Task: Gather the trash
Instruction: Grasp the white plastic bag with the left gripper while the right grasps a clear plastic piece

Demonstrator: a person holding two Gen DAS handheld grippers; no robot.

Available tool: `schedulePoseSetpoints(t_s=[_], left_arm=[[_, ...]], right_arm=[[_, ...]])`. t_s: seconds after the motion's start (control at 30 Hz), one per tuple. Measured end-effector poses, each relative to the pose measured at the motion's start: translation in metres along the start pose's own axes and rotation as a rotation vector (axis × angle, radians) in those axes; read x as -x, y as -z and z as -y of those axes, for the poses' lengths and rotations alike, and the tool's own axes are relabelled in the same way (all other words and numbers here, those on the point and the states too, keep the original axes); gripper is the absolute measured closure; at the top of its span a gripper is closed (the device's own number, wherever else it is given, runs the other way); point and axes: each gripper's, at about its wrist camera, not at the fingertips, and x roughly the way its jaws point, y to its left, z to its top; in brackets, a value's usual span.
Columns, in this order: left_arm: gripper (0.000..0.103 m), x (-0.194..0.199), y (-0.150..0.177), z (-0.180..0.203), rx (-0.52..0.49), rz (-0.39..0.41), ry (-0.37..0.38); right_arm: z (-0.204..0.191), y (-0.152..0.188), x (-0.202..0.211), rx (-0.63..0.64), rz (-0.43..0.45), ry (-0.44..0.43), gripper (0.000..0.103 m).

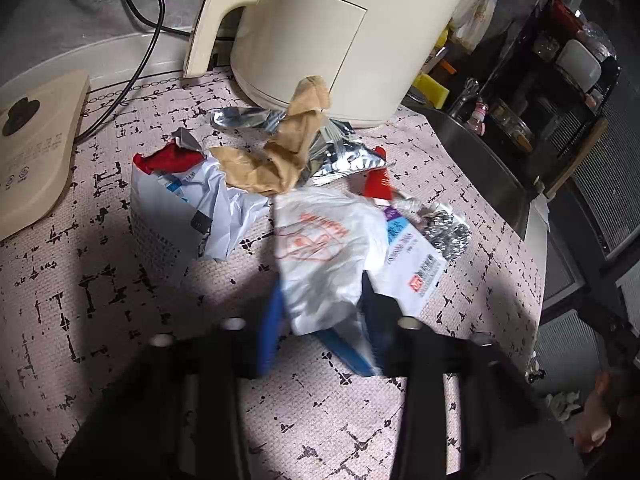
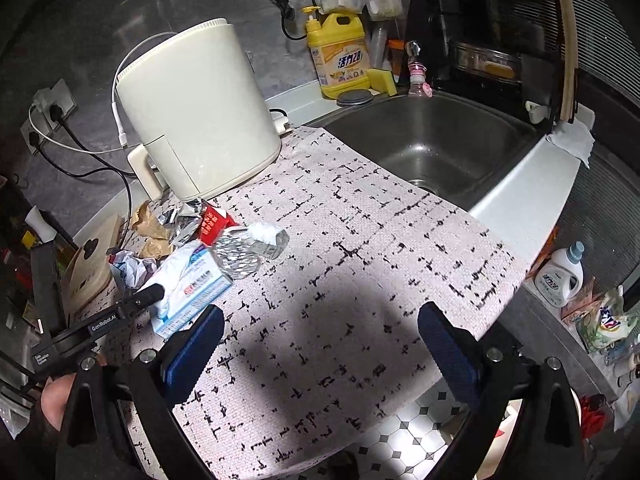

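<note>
A pile of trash lies on the patterned mat (image 1: 100, 280) in front of a cream appliance (image 1: 340, 40). It holds crumpled brown paper (image 1: 276, 160), silver foil wrappers (image 1: 340, 156), a red wrapper (image 1: 378, 182), a white and blue crumpled bag (image 1: 192, 200) and a printed white box (image 1: 412, 268). My left gripper (image 1: 320, 288) is shut on a white plastic bag (image 1: 324, 240) with orange print; its blue pads press both sides. The right wrist view shows a left finger (image 2: 148, 294) at that bag, beside the box (image 2: 196, 284). My right gripper (image 2: 322, 312) stands open over bare mat, right of the pile.
A steel sink (image 2: 432, 144) lies beyond the mat at the right, with a yellow soap bottle (image 2: 340, 56) and a sponge behind it. A beige kettle base (image 1: 32, 148) and black cables sit left of the pile. The counter's front edge drops to tiled floor (image 2: 404, 436).
</note>
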Motion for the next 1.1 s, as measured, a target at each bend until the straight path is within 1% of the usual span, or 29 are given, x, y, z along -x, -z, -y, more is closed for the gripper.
schedulePoseSetpoints(t_s=[0.03,0.1,0.17,0.23,0.3,0.33,0.37,0.4,0.43,0.63,0.8,0.87,0.9,1.1], left_arm=[[0.084,0.002,0.0,-0.001,-0.002,0.006,-0.002],[0.091,0.008,0.0,-0.001,-0.017,0.015,-0.015],[0.093,0.016,0.0,-0.003,-0.018,0.027,-0.014],[0.094,0.028,0.003,-0.006,-0.016,0.045,-0.019],[0.094,0.039,0.004,-0.009,-0.017,0.06,-0.02],[0.094,0.046,0.007,-0.01,-0.019,0.07,-0.023],[0.094,0.051,0.008,-0.012,-0.017,0.077,-0.026],[0.094,0.056,0.009,-0.015,-0.01,0.083,-0.03],[0.094,0.062,0.011,-0.019,0.0,0.089,-0.037],[0.094,0.083,0.025,-0.044,0.066,0.106,-0.091],[0.094,0.095,0.036,-0.055,0.106,0.116,-0.13],[0.094,0.097,0.039,-0.055,0.114,0.119,-0.137],[0.094,0.098,0.04,-0.053,0.115,0.121,-0.139],[0.094,0.1,0.046,-0.033,0.109,0.135,-0.14]], right_arm=[[-0.002,-0.003,-0.003,0.005,0.001,0.001,0.008],[-0.006,-0.009,-0.01,0.019,0.006,-0.002,0.008],[-0.013,-0.016,-0.018,0.05,0.012,-0.008,0.01],[-0.019,-0.024,-0.031,0.069,0.0,-0.022,0.016],[-0.023,-0.031,-0.047,0.078,-0.023,-0.04,0.029],[-0.025,-0.035,-0.055,0.083,-0.036,-0.05,0.033],[-0.027,-0.037,-0.062,0.089,-0.045,-0.057,0.039],[-0.03,-0.04,-0.071,0.099,-0.054,-0.062,0.044],[-0.032,-0.043,-0.078,0.109,-0.065,-0.065,0.046],[-0.046,-0.055,-0.112,0.152,-0.087,-0.075,0.047],[-0.048,-0.064,-0.126,0.152,-0.059,-0.09,0.047],[-0.046,-0.068,-0.129,0.138,-0.066,-0.095,0.048],[-0.044,-0.07,-0.129,0.126,-0.072,-0.099,0.05],[-0.034,-0.072,-0.131,0.112,-0.08,-0.114,0.052]])
